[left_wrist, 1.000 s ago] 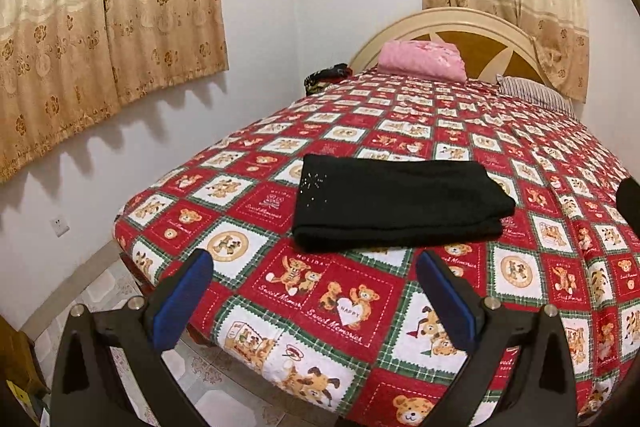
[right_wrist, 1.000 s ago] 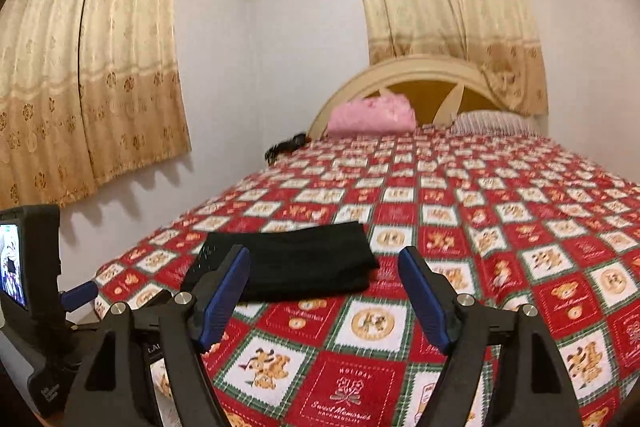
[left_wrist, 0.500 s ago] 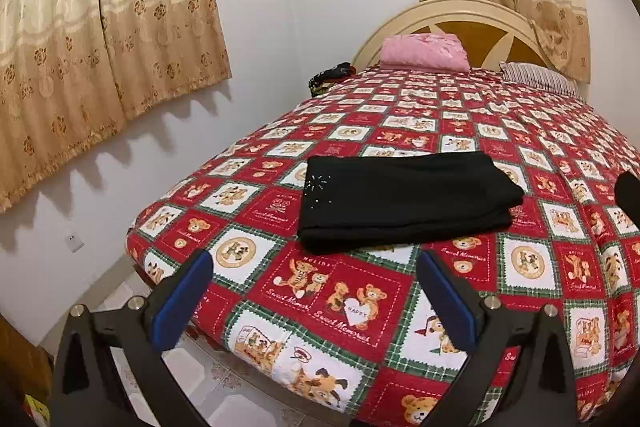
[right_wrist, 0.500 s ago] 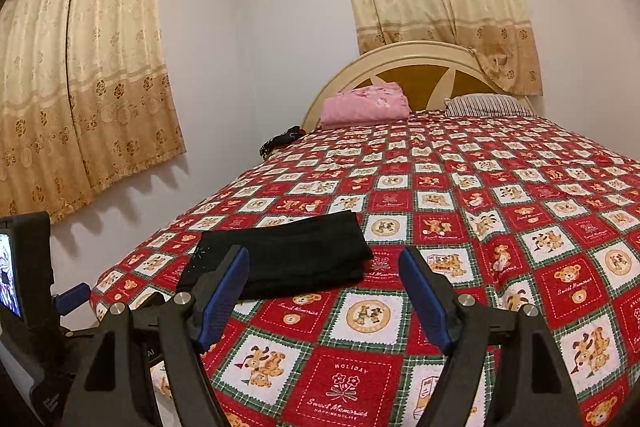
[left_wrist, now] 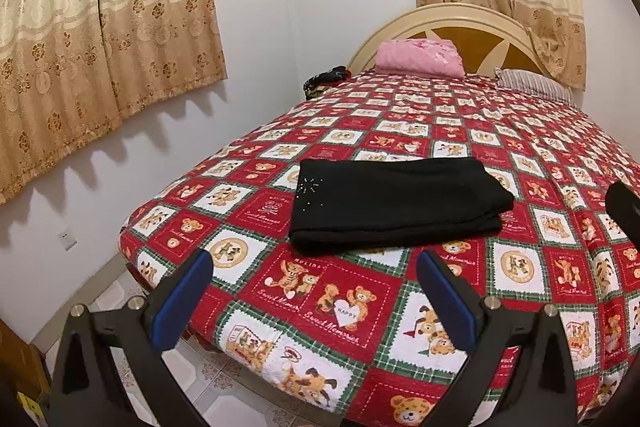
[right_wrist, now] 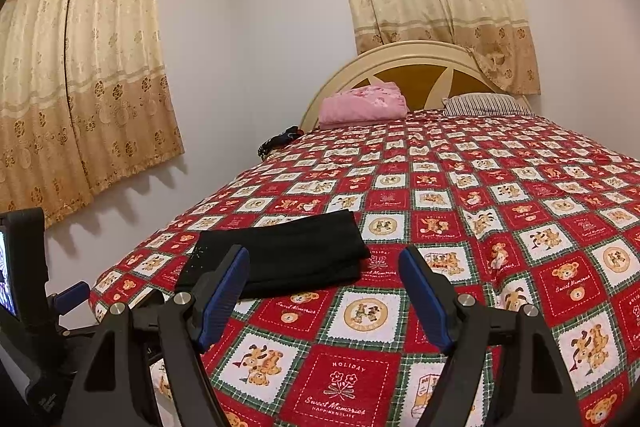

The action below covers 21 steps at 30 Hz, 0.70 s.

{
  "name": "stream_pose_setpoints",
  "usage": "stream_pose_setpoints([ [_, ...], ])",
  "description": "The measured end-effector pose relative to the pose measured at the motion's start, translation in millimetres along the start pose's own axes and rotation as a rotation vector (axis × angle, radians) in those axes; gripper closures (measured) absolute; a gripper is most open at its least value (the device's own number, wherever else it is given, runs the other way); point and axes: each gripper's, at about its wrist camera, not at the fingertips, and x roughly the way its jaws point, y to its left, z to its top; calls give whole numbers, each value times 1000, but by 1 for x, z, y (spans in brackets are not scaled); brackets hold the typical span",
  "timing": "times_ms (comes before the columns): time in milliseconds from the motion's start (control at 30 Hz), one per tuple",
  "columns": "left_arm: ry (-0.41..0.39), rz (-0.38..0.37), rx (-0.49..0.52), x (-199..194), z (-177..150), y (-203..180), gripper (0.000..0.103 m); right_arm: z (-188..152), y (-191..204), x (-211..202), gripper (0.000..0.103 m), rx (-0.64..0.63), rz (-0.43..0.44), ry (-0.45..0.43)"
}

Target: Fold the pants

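Black pants [left_wrist: 394, 205] lie folded into a flat rectangle near the foot of the bed [left_wrist: 532, 155], small sparkly studs at their left end. My left gripper [left_wrist: 314, 277] hovers short of them over the bed's front edge, open, nothing between its blue pads. In the right wrist view the same pants [right_wrist: 288, 253] lie left of centre, just beyond my right gripper [right_wrist: 324, 269], which is open and empty too. The left gripper's body and screen [right_wrist: 24, 267] show at that view's left edge.
A red bear-print bedspread [right_wrist: 500, 207] covers the bed. A pink folded blanket [left_wrist: 420, 57] and a striped pillow [left_wrist: 532, 87] lie by the headboard, a dark item [left_wrist: 324, 79] at the far left corner. Curtains hang on both walls. Tiled floor [left_wrist: 120, 291] borders the bed's left.
Both views have tilted slightly, so the bed and pants sit a little lower in the frames. The pants lie unmoved and both grippers stay open.
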Motion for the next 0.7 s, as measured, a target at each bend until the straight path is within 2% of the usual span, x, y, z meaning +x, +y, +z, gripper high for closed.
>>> stream_pose_setpoints([
  [400, -28, -3, 2, -4, 4, -2, 0, -1, -2, -2, 25, 2, -6, -6],
  [533, -53, 21, 13, -7, 9, -3, 0, 0, -3, -2, 25, 0, -11, -8],
  [700, -71, -12, -6, -10, 14, -2, 0, 0, -3, -4, 25, -1, -19, -14],
])
